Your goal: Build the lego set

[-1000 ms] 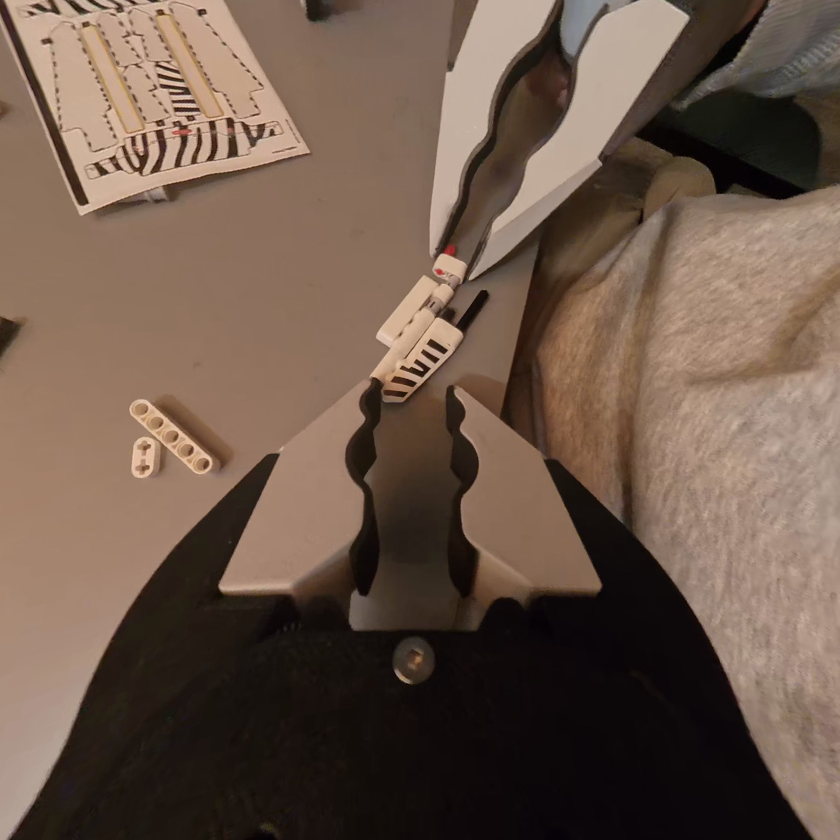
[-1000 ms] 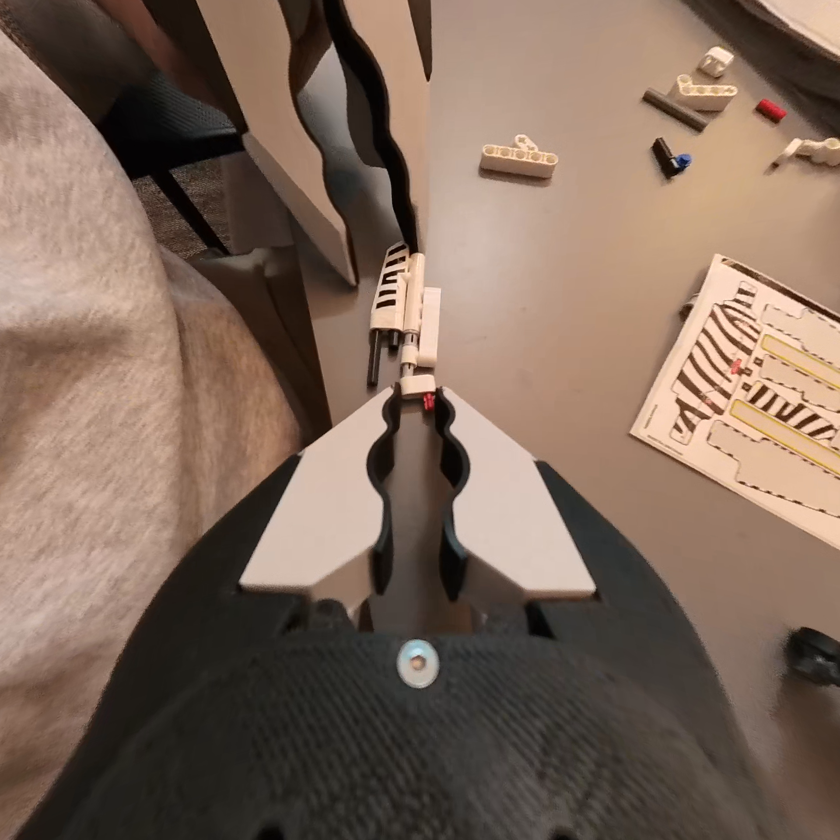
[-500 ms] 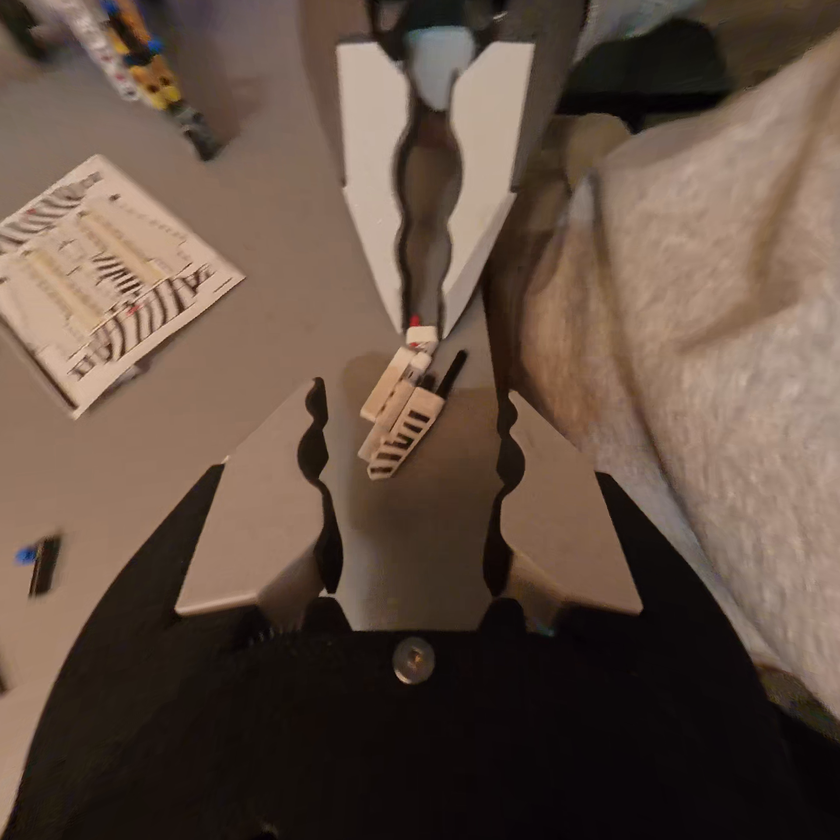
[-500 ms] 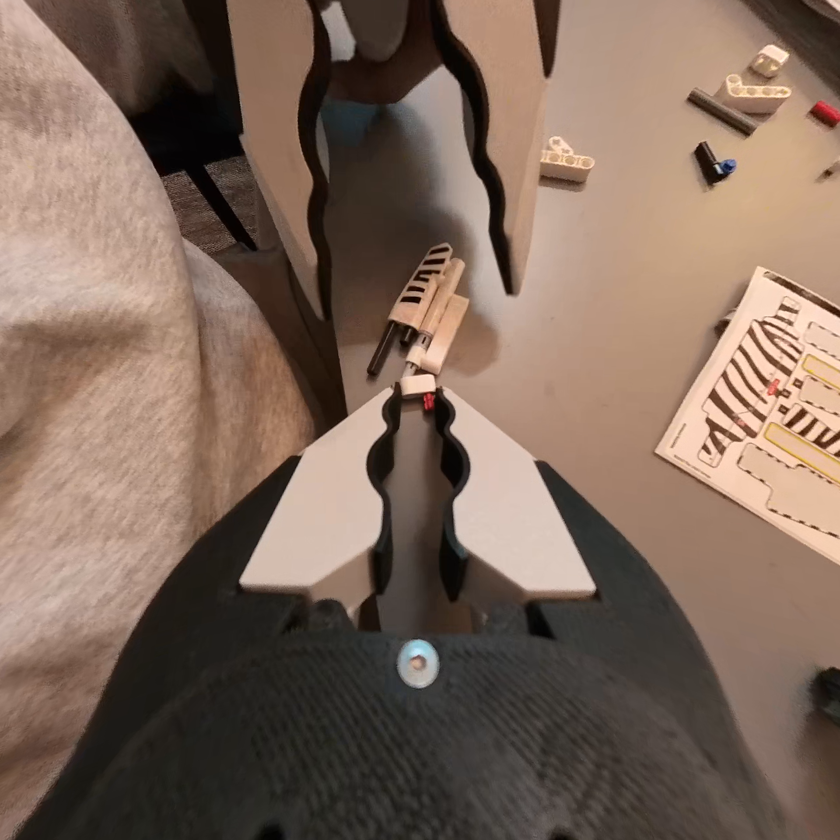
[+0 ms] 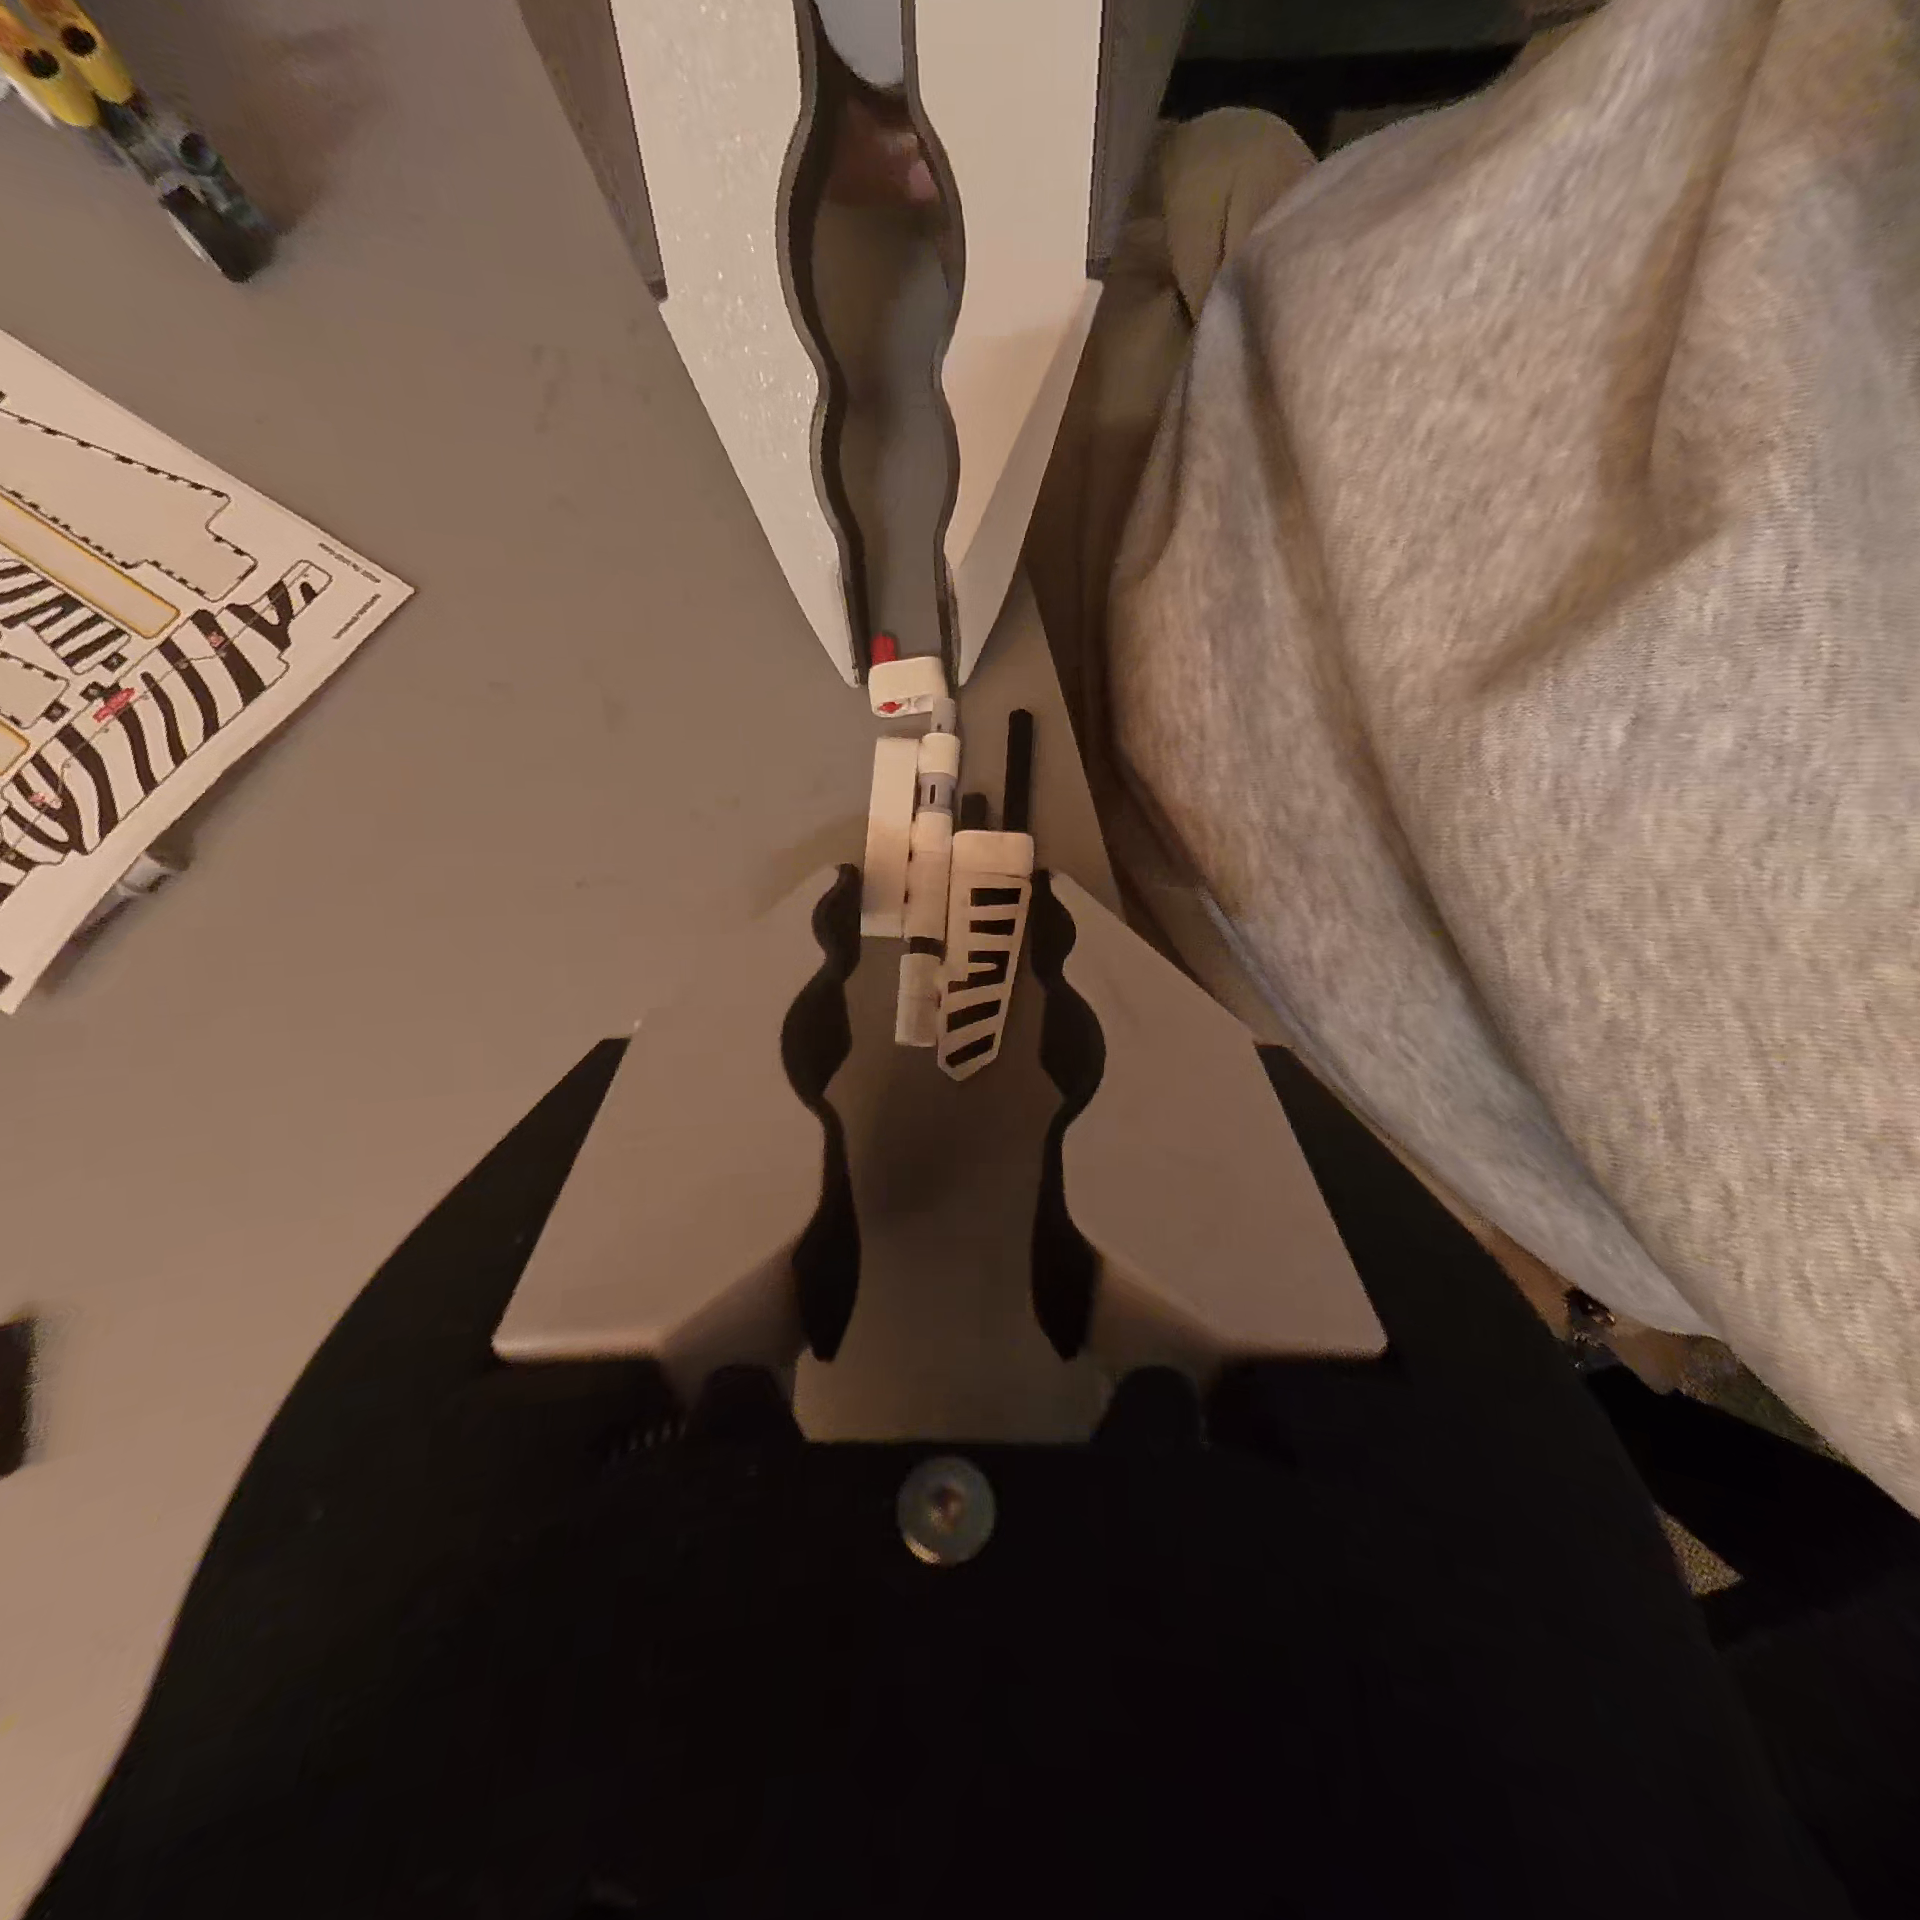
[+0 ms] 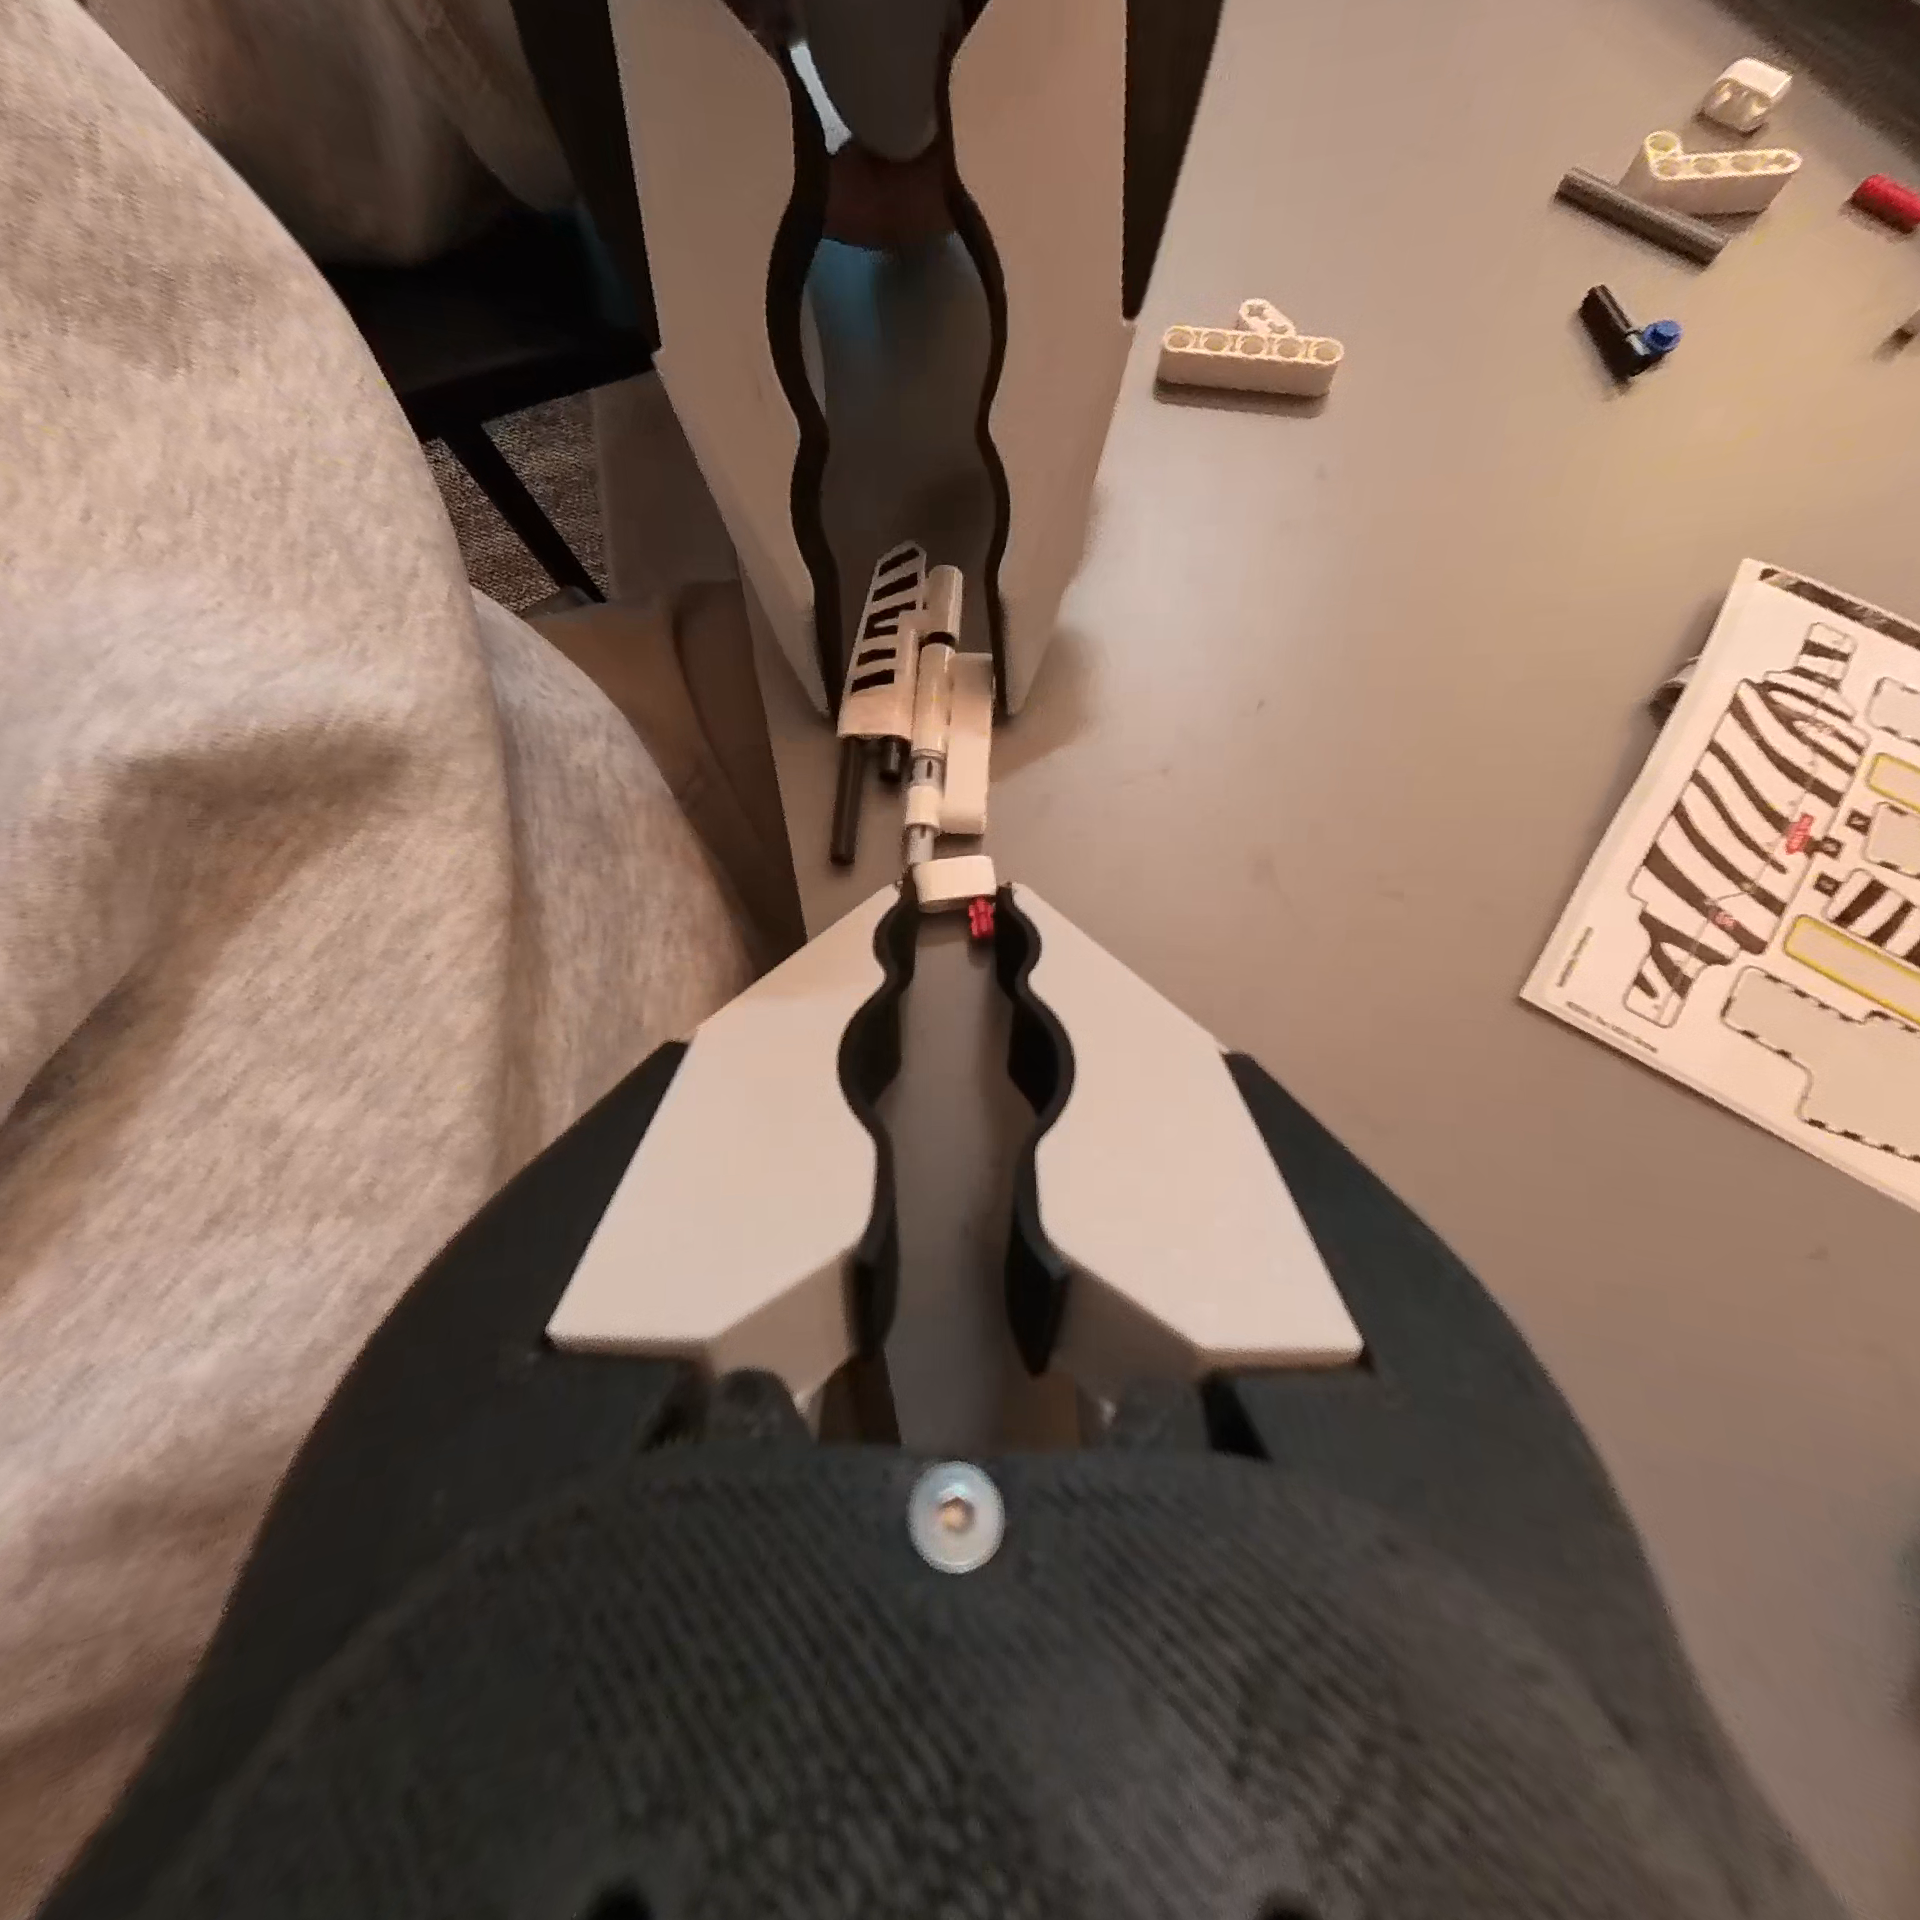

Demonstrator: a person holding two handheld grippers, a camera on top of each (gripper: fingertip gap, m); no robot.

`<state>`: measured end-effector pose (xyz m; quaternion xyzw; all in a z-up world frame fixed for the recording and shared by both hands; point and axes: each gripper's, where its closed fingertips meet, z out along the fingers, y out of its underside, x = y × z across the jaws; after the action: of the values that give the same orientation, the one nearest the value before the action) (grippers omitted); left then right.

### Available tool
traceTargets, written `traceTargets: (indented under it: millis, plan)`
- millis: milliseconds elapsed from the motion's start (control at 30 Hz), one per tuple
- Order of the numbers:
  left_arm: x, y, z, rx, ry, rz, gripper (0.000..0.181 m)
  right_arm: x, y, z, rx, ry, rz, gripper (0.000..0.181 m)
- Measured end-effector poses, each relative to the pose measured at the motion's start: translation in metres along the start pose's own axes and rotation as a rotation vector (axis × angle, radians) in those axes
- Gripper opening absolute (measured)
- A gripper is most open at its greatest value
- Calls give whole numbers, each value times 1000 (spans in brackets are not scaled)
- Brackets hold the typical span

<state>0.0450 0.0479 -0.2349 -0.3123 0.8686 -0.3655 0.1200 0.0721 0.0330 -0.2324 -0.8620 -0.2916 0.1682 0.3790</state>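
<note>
Assembly: small white lego build [image 5: 940,883] with zebra-striped panel [image 5: 982,977] and black axle [image 5: 1018,769]; held above the bench [image 5: 520,727] close to its near edge, between the two grippers.
Right gripper: [image 6: 954,902] narrow, clamped on white end connector [image 6: 951,878] carrying a red pin [image 6: 979,916].
Left gripper: [image 5: 945,914] parted wide, fingers either side of the striped end; contact not discernible.
Edge/room: bench edge runs just beside the assembly on the person's side; grey sweatshirt [image 5: 1507,675] close against that edge; open bench surface on the other side.
Nearby: sticker sheet [image 6: 1766,883] with zebra shapes, flat on bench, well apart from the assembly.
Loose parts: white five-hole beam [image 6: 1252,356] past left gripper; farther off white angled beam [image 6: 1714,171], dark grey axle [image 6: 1642,218], red pin piece [image 6: 1886,195], black-and-blue pin [image 6: 1631,338].
Far corner: yellow-and-grey build [image 5: 135,135], partly out of frame.
</note>
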Motion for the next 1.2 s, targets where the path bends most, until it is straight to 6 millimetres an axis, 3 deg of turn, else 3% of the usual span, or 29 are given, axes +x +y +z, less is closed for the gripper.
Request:
traceTargets:
  millis: [367,867,1067,1200]
  plan:
    - [11,1,-1,6,-78,-30,32,-11,1,-1,4,-1,-23,13]
    - [11,1,-1,6,-91,-43,32,-10,-1,1,-16,61,-73,13]
    - [12,1,-1,6,-92,-47,32,-10,-2,1,-8,131,-193,13]
    - [12,1,-1,7,-93,-51,32,-11,-2,0,26,99,-121,13]
